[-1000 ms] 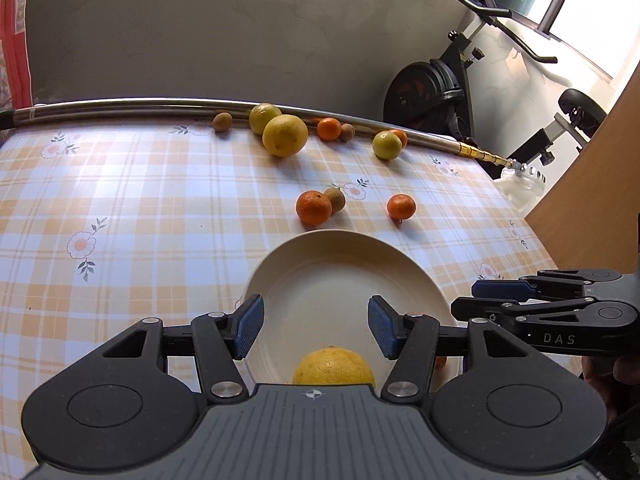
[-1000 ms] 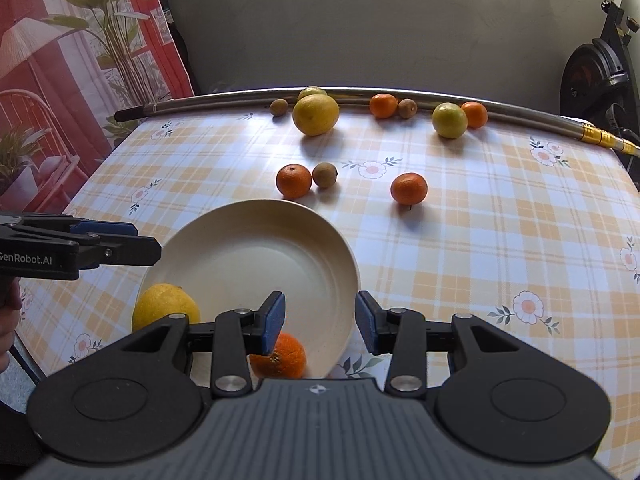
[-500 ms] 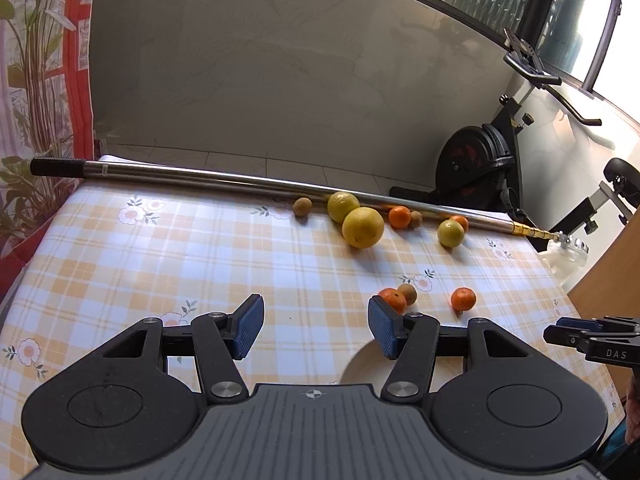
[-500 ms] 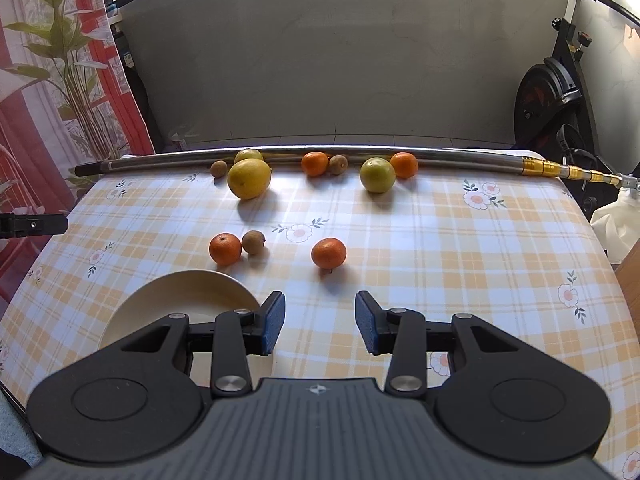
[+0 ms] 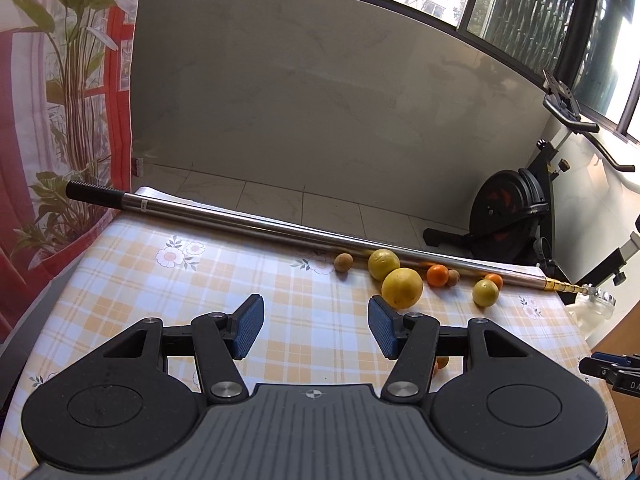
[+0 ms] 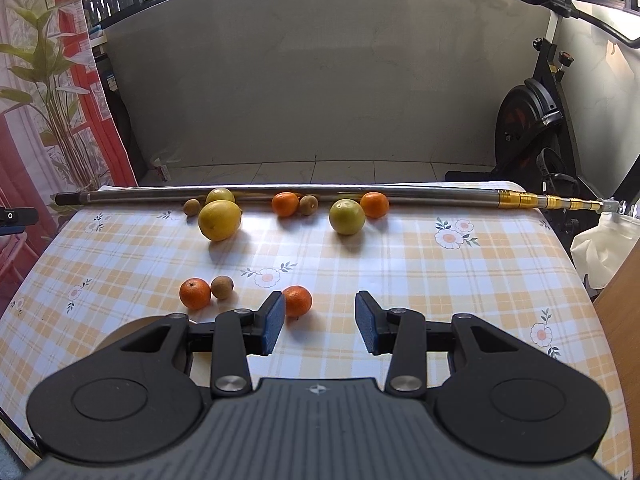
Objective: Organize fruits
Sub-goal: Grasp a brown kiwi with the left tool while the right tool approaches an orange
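Checked tabletop (image 6: 400,264), metal pole (image 6: 420,193) along far edge: seven fruits lie loose by the pole, among them a large yellow citrus (image 6: 219,220); nearer, two oranges (image 6: 195,293) and one small brown fruit (image 6: 222,287). Left claw (image 5: 316,332) and right claw (image 6: 320,328): both released, empty; sorting judged barely begun, all ten visible fruits still to place.

This is a room in a home, likely an enclosed balcony or spare room. An exercise bike (image 6: 532,120) stands in the corner on a tiled floor (image 6: 320,168). A curtain (image 5: 60,100) printed with leafy plants hangs at the side, and barred windows (image 5: 520,8) run above a plain wall. The counter (image 6: 400,264) wears a checked, flowered oilcloth, with loose citrus fruit (image 6: 220,220) scattered on it.
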Demonstrator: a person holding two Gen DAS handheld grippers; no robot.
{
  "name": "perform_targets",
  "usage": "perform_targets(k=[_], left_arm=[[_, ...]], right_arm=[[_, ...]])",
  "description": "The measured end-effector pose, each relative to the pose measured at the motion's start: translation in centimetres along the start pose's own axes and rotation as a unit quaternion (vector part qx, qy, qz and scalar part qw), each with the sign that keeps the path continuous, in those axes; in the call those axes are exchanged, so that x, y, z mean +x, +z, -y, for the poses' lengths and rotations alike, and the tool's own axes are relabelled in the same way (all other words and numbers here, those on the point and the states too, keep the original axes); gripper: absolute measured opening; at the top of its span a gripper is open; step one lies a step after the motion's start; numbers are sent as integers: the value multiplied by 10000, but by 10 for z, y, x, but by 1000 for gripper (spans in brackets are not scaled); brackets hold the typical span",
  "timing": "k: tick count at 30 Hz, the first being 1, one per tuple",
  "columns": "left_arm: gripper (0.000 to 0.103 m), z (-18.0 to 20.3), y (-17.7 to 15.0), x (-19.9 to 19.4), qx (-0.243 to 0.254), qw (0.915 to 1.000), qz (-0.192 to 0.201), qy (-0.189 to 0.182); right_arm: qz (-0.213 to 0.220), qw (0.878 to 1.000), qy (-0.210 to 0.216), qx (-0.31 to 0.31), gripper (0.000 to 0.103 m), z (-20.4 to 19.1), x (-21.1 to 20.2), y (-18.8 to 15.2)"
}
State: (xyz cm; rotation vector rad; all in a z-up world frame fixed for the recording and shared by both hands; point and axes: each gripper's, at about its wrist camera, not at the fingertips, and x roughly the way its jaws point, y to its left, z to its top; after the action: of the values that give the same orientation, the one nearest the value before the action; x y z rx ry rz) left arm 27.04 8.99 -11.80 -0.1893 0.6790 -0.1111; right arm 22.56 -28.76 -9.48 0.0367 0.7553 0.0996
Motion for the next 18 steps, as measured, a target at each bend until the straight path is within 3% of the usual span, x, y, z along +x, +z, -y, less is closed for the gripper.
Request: perform_targets(k=[18], left_arm=[[60,15,40,47,-252,9996,-128,-2]], right_arm=[[148,9997,6,172,42,26,44,41]])
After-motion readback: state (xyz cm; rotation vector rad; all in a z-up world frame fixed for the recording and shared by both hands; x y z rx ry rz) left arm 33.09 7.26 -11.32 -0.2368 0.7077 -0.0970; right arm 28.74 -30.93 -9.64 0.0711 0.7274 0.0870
